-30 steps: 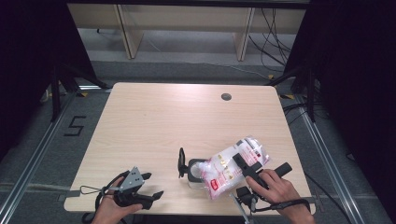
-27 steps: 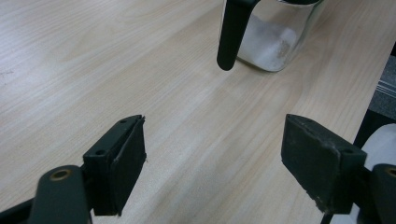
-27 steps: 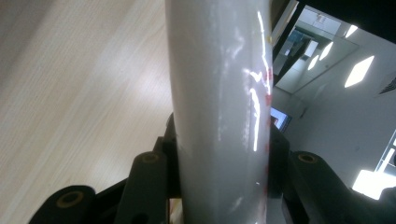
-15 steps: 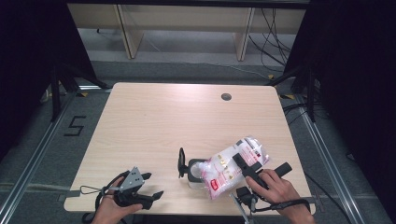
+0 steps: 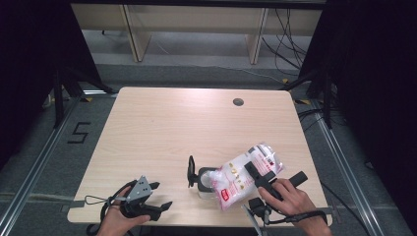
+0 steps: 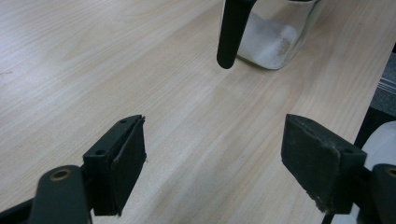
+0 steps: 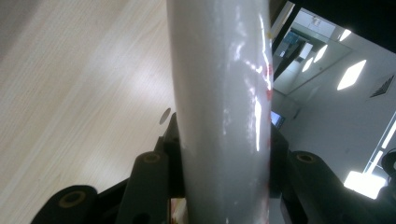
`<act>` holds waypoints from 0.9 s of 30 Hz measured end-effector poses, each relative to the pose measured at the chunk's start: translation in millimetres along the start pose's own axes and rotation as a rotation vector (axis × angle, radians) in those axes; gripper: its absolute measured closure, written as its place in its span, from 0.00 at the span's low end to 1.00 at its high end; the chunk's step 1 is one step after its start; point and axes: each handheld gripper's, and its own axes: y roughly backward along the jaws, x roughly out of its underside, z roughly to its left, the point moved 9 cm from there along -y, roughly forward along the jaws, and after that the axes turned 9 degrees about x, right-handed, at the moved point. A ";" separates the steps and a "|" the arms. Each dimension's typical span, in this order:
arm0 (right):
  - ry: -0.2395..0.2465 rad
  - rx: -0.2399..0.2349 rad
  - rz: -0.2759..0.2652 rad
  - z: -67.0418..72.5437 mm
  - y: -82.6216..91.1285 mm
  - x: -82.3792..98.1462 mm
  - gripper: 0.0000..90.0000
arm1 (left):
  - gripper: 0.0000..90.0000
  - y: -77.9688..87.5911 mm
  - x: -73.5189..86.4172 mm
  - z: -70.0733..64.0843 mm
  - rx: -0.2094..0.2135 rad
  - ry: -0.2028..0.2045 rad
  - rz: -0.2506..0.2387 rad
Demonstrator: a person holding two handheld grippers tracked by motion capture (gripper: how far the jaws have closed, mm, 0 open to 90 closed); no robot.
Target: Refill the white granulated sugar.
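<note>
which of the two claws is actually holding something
The right claw: its jaws clamp the white plastic bag, tilted over the glass jar. The left claw stands open over bare table.

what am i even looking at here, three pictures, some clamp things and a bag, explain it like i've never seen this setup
There is no robot arm here. A person sits at a wooden table with a hand-held gripper, a two-jawed clamp tool, in each hand.

The wide picture comes from a camera above the table. The other two come from small cameras riding on the tools, looking along their black jaws.

The left hand-held gripper sits near the table's front edge with its jaws apart and nothing between them.

The right hand-held gripper is clamped on a plastic bag of white powder, tilted over a glass jar that stands on the table. The jar already has some white powder inside and a black flip lid standing open.
</note>
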 end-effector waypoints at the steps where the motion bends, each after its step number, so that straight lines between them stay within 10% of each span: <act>1: 0.002 0.001 -0.001 0.0 0.1 0.0 0.72 | 0.24 -0.2 0.0 -0.1 0.001 0.002 -0.001; 27: -0.020 -0.011 0.002 6.1 2.3 -0.7 0.73 | 0.24 -0.3 0.0 1.7 0.002 -0.017 -0.003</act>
